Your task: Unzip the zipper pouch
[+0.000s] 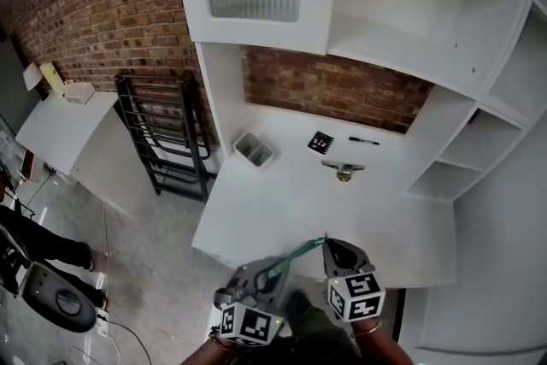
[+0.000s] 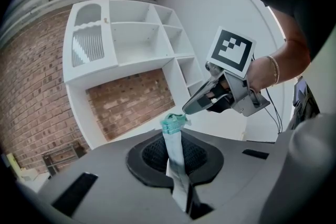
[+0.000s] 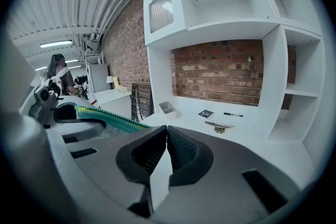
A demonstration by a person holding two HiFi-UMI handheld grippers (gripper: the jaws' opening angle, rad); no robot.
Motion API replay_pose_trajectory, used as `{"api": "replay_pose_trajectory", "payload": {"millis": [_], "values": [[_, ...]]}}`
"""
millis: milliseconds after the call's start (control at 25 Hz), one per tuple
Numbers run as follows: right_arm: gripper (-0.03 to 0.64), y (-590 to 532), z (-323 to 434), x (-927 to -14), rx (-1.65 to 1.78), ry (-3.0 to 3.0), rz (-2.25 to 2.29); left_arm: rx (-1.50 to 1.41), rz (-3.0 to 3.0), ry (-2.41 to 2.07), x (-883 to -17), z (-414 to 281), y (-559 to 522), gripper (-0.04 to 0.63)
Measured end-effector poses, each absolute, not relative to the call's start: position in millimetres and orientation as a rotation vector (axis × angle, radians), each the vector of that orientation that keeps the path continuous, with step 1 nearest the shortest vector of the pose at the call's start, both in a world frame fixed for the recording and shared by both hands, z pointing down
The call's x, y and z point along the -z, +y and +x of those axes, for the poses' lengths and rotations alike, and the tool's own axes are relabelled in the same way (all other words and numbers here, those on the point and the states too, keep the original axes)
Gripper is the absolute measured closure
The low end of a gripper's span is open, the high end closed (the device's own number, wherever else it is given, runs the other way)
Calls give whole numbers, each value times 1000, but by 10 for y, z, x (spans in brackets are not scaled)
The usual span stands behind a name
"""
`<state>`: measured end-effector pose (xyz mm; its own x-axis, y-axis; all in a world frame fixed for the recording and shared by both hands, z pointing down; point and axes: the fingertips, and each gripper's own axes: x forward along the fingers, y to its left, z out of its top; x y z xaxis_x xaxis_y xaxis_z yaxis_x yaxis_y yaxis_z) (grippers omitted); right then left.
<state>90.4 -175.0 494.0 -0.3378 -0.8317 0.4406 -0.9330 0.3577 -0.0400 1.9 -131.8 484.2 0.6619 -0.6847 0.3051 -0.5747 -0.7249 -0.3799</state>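
My left claw [image 1: 275, 267] is clenched on the zipper pouch [image 2: 174, 157], which sticks up out of it. My right claw [image 1: 326, 244] is pinched shut against the teal zipper's [image 3: 113, 119] far end. A shallow bite there would slip off, and a hard tug could yank the pouch loose.

The pouch [image 1: 295, 256] spans from left tool [image 1: 275, 270] to right tool [image 1: 327, 244] at the desk's [image 1: 282, 201] near edge.

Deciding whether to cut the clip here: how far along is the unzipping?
Done: the zipper pouch is off the desk, left gripper shut on one end. In hand: right gripper is shut on the other end of the zipper. Left: it shows as one unbroken teal band, so likely the whole opening stroke.
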Motion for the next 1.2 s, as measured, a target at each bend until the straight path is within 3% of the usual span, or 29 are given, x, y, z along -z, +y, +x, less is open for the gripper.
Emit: {"api": "replay_pose_trajectory", "payload": {"millis": [720,800,1200], "values": [[603,-1758,1184,-4981,-393,-2207,1620,605,-2742,977,-4906,44,-1317,589],[574,-1766,1290,-4987,-387,-2180,1652,617,-2748,967,-4933,56,-1341,589],[574,-1666,1936,-4994,-472,-2118,1811,638,-2759,971,-4998,164,-1665,589]]}}
